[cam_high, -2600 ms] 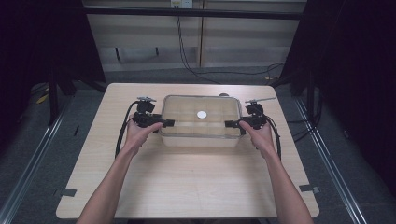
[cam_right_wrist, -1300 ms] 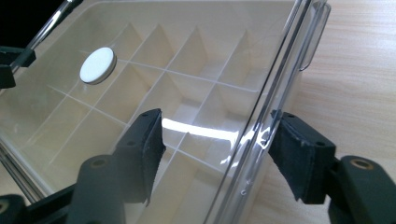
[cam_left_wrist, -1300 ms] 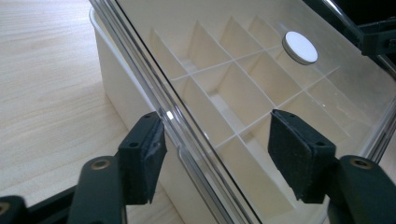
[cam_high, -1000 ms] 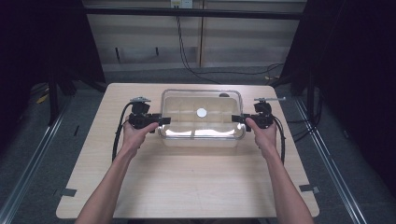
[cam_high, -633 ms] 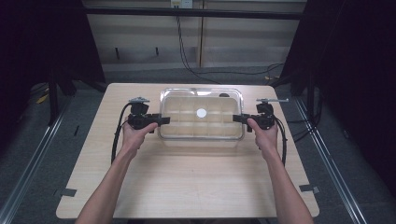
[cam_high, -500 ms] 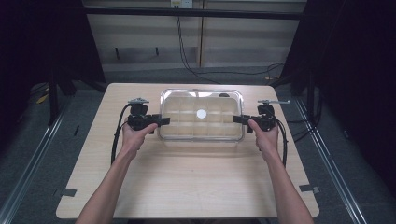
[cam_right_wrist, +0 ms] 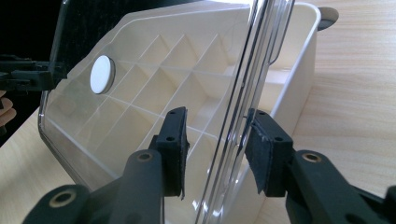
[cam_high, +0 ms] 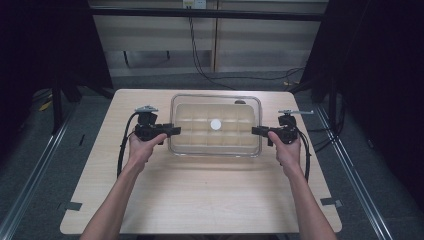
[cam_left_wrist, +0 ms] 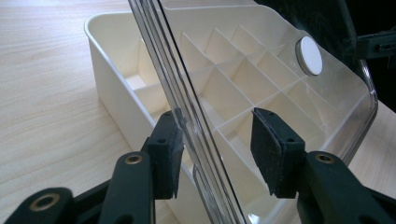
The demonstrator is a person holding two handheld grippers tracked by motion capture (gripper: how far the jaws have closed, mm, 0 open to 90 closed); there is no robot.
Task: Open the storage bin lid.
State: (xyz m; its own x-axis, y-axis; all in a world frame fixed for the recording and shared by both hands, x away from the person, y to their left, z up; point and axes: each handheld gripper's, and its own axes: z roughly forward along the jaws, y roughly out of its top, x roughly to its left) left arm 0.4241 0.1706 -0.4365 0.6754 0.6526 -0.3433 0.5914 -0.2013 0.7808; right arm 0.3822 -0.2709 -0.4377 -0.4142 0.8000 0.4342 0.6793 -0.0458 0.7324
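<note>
1. Clear lid [cam_high: 216, 125] – a transparent rectangular cover with a white round disc [cam_high: 215, 124] at its centre; it sits over the compartment box [cam_left_wrist: 116, 79] in the far half of the tabletop [cam_high: 200, 200], its long axis running left–right between the two hands.

2. Left gripper [cam_high: 172, 131] – at the lid's left short edge. In the left gripper view the lid's edge passes between the fingers [cam_left_wrist: 271, 149]: one pad lies against or just beside the rim, the other stands apart from the clear face. The fingers have just been closing, yet they are not clamped.

3. Right gripper [cam_high: 256, 131] – at the lid's right short edge, mirroring the left. In the right gripper view the rim passes between the fingers [cam_right_wrist: 175, 149]; the pad on the outer side is close to it, the inner one apart. These fingers have also just been closing, with the lid between them but not visibly pinched.

4. Governing relation – each short edge lies straight ahead of its own gripper, inside the gap; both hands are equally near, so a two-handed pinch of the lid seems next.

5. Surroundings – the box's white wall and dividers lie just under the rim and could catch a pad; a small dark object [cam_high: 240, 102] rests behind the box, well clear.
</note>
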